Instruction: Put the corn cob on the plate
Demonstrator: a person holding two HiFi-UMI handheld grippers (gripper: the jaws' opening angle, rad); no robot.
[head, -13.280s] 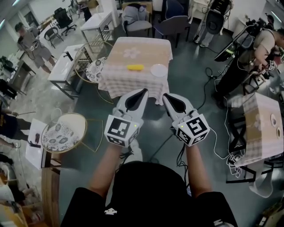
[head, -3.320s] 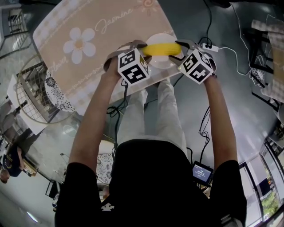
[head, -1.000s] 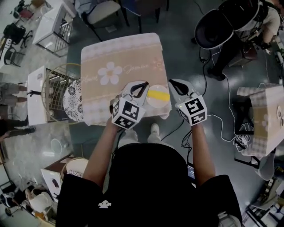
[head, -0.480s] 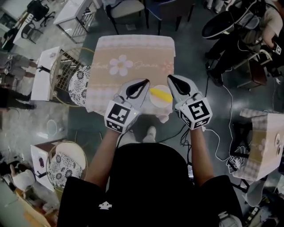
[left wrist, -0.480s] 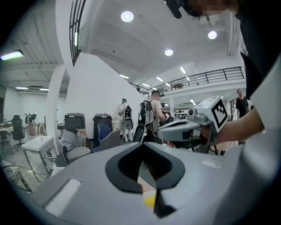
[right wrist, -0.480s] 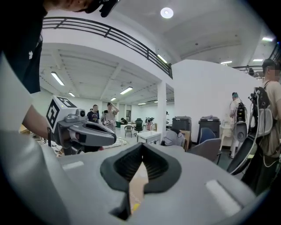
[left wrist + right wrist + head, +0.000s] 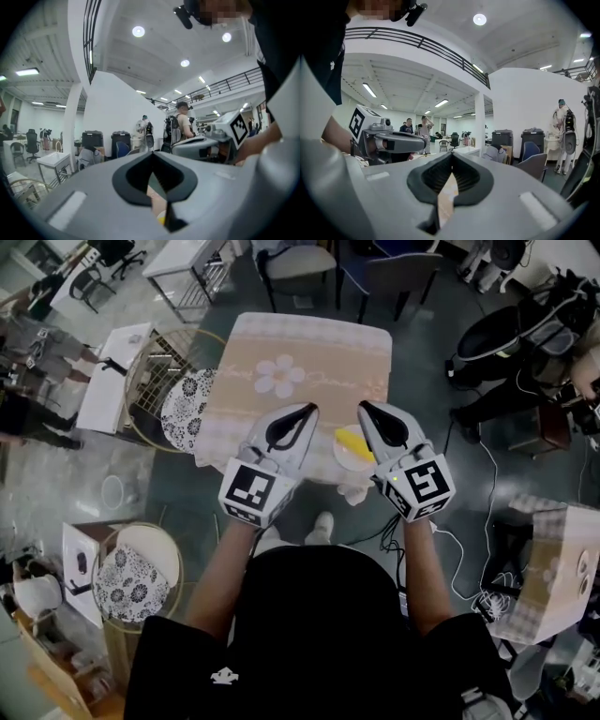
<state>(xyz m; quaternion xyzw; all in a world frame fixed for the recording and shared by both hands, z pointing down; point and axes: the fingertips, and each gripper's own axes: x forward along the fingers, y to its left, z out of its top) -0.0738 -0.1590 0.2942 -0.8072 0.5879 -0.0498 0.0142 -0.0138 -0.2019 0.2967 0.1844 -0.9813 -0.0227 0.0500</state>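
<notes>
The yellow corn cob (image 7: 347,441) lies on the white plate (image 7: 352,457) at the near right corner of the table (image 7: 300,381) with the beige flowered cloth; my right gripper partly covers both. My left gripper (image 7: 309,409) is shut and empty, held high above the table's near edge, left of the plate. My right gripper (image 7: 364,407) is shut and empty too, above the plate's right side. In the left gripper view the jaws (image 7: 152,154) meet, and a bit of yellow corn (image 7: 161,217) shows through the gap below them. The right gripper view shows its jaws (image 7: 451,157) closed, pointing level across the room.
A round patterned chair (image 7: 185,399) stands left of the table, two chairs (image 7: 300,263) behind it. White tables (image 7: 112,376) sit at the far left, another clothed table (image 7: 553,568) at the right. Cables run over the floor (image 7: 469,540). People stand round the room's edges.
Both shut grippers have risen away from the table and now point level. The view has pulled back; the table looks smaller, with the corn still on the plate.
</notes>
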